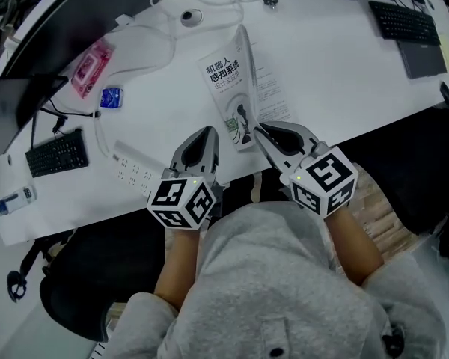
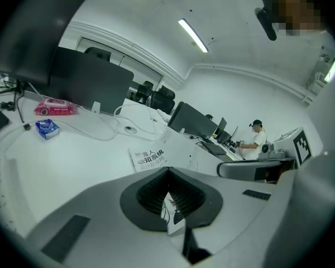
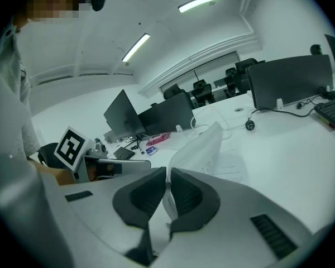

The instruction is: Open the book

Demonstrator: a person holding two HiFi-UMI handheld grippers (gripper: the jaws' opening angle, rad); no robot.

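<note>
Gripping the cover's near edge, left gripper (image 1: 206,137) jaws are clenched on the book (image 1: 230,88). It sits at the near tabletop (image 1: 329,66) edge, partly spread and not yet flat. Right gripper (image 1: 265,134) jaws clamp a sheaf of pages.

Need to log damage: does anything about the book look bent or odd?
The pages of the book bow where the right hand-held gripper pinches them; the left hand-held gripper holds the cover tilted up. No tear shows.
</note>
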